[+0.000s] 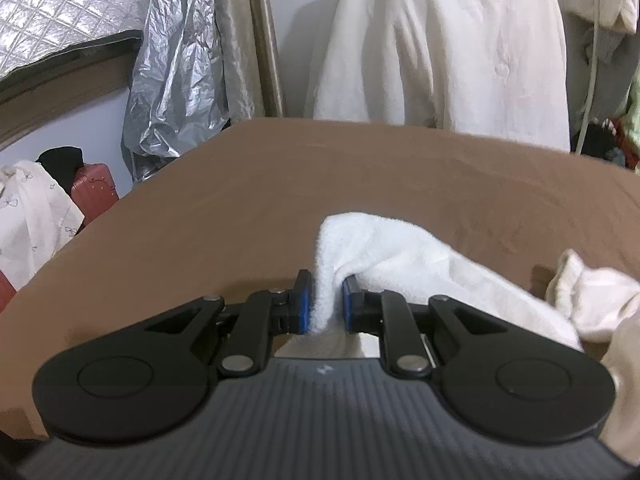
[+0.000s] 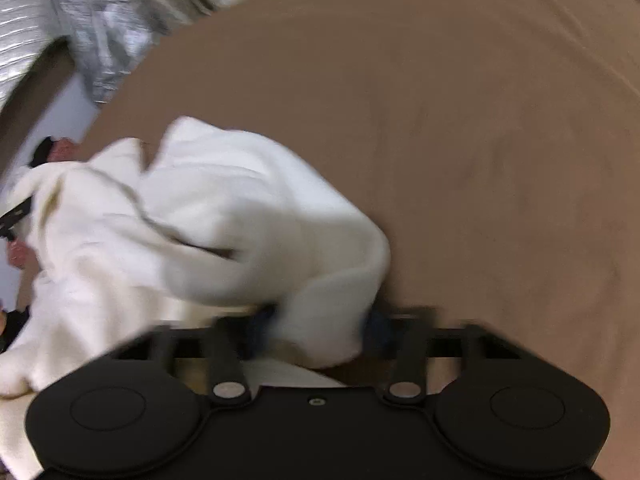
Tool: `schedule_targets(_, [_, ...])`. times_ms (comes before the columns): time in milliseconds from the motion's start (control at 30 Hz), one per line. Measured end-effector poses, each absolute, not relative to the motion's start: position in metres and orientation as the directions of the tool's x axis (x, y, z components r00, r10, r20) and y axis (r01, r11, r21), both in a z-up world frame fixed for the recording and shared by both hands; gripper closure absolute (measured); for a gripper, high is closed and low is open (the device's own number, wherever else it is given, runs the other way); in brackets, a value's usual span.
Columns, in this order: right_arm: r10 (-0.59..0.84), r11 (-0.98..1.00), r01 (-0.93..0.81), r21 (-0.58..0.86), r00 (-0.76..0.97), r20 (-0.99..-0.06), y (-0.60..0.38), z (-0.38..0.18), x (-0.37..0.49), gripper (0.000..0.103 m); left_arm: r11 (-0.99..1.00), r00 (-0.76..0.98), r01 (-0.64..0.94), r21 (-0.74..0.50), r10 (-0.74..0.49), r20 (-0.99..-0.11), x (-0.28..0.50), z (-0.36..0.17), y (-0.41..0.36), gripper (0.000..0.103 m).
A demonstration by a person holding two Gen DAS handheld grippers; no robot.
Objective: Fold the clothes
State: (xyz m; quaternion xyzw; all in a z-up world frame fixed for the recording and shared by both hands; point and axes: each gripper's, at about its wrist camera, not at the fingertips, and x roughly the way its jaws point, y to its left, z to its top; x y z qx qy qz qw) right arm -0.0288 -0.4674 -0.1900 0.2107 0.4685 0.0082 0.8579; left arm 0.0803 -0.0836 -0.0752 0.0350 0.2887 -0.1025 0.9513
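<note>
garment: white fleecy garment (image 1: 400, 256), thick nap, soft and fuzzy; a cream-toned part bunches at the right edge of the left wrist view
garment shape: crumpled, not flat; folds and humps; a darker seam or edge line runs across the heap in the right wrist view (image 2: 200, 216)
garment location: on the brown bed surface (image 1: 200, 216), near side, lying between the two grippers
left gripper (image 1: 326, 304): jaws clamped on a pinched ridge of the white garment; blue pads (image 1: 305, 304) press the fabric from both sides; cloth rises from the pinch and drapes off to the right
right gripper (image 2: 320, 320): fabric sits between the fingers and fills the gap; frame is motion-blurred, but the fingers look closed on a thick fold of the garment
right view detail: bulk of the garment piles left of the gripper, part hanging over the left edge of the brown surface (image 2: 480, 140)
surface: plain brown, smooth, bare beyond the garment
background: white fluffy coat (image 1: 440, 48) hanging behind the bed; crinkled silver cover (image 1: 176, 80) at left; pink suitcase (image 1: 96, 188) at lower left beside a white printed cloth (image 1: 36, 216)
image quality: left view sharp, right view smeared
</note>
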Motion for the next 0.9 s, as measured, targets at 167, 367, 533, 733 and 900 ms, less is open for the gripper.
schedule_targets(167, [0.086, 0.939, 0.179, 0.293, 0.703, -0.706, -0.453, -0.128, -0.065, 0.084, 0.964, 0.833, 0.241, -0.113, -0.265, -0.486, 0.058, -0.044, -0.075, 0.091])
schedule_targets(367, [-0.028, 0.967, 0.184, 0.177, 0.765, -0.644, -0.462, -0.075, -0.087, 0.085, 0.950, 0.904, 0.270, 0.157, -0.194, -0.381, 0.047, -0.028, -0.123, 0.091])
schedule_targets(533, [-0.188, 0.970, 0.243, 0.008, 0.771, -0.609, -0.502, -0.037, -0.030, 0.088, 0.927, 0.948, 0.230, 0.295, -0.145, -0.285, 0.102, 0.008, -0.171, 0.091])
schedule_targets(733, [-0.441, 0.897, 0.403, -0.182, 0.844, -0.306, -0.535, 0.061, 0.043, 0.088, 0.953, 0.990, 0.063, 0.297, -0.021, -0.141, 0.186, 0.087, -0.199, 0.089])
schedule_targets(900, [-0.468, 0.880, 0.463, -0.111, 0.800, -0.375, -0.554, 0.019, 0.062, 0.054, 0.932, 0.915, 0.087, 0.352, 0.065, -0.398, 0.267, 0.065, -0.233, 0.047])
